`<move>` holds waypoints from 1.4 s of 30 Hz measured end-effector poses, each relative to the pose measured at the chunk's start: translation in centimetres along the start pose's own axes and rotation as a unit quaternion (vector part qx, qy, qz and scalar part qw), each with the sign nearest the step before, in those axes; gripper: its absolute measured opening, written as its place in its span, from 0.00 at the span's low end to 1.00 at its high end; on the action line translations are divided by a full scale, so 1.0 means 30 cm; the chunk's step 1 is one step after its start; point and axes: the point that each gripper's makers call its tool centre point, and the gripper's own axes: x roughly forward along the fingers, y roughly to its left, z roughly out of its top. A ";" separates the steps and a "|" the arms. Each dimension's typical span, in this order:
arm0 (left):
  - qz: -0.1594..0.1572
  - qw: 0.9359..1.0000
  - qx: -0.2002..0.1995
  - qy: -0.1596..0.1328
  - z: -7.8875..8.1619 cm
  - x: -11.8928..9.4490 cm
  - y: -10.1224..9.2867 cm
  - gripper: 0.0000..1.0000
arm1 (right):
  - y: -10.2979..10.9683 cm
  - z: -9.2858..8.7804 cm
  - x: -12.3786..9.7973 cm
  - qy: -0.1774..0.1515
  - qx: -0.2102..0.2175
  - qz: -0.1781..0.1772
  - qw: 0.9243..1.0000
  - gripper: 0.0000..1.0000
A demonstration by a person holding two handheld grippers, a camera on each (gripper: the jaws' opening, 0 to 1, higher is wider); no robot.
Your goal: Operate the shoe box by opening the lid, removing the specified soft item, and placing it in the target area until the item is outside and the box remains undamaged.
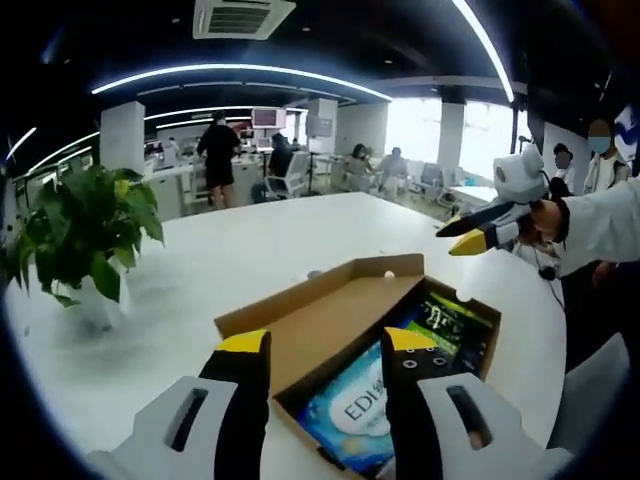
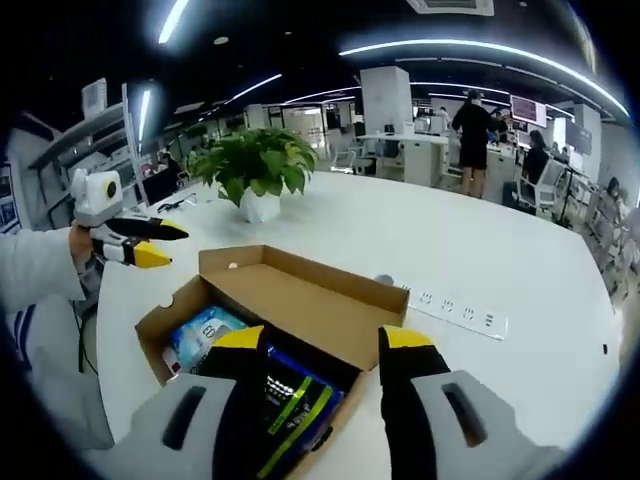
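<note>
1. A big white table (image 1: 260, 250) stands in a wide office with long bright lights on the ceiling. People stand and sit at desks far behind it.
2. 1 brown shoe box (image 1: 350, 330) sits on the table with its lid folded open.
3. Inside the box lie 2 soft packs: 1 blue and white pack (image 1: 360, 410) and 1 dark pack with green stripes (image 2: 290, 400). They lie side by side.
4. 1 green plant (image 2: 255, 165) stands in a white pot on the table, well apart from the box.
5. The left gripper (image 1: 325, 345) has its jaws apart over the box, holding nothing.
6. The right gripper (image 2: 322, 340) also has its jaws apart over the box, holding nothing.
7. The right gripper view shows a white power strip (image 2: 455, 305) on the table beyond the box.
8. The left gripper view shows an air vent (image 1: 243, 15) in the ceiling.
</note>
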 end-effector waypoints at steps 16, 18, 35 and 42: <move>-0.030 0.999 0.019 -0.009 0.010 -0.055 -0.086 0.48 | 0.104 -0.009 -0.092 -0.015 -0.003 0.036 0.999 0.47; -0.037 0.999 0.023 -0.013 0.013 -0.064 -0.099 0.48 | 0.113 -0.017 -0.101 -0.013 -0.003 0.041 0.999 0.48; -0.053 0.998 0.007 0.017 -0.038 -0.076 -0.148 0.47 | 0.128 -0.056 -0.130 0.003 0.000 0.046 0.999 0.45; -0.058 0.997 -0.027 0.050 -0.082 -0.058 -0.167 0.49 | 0.124 -0.086 -0.131 0.023 0.021 0.046 0.998 0.38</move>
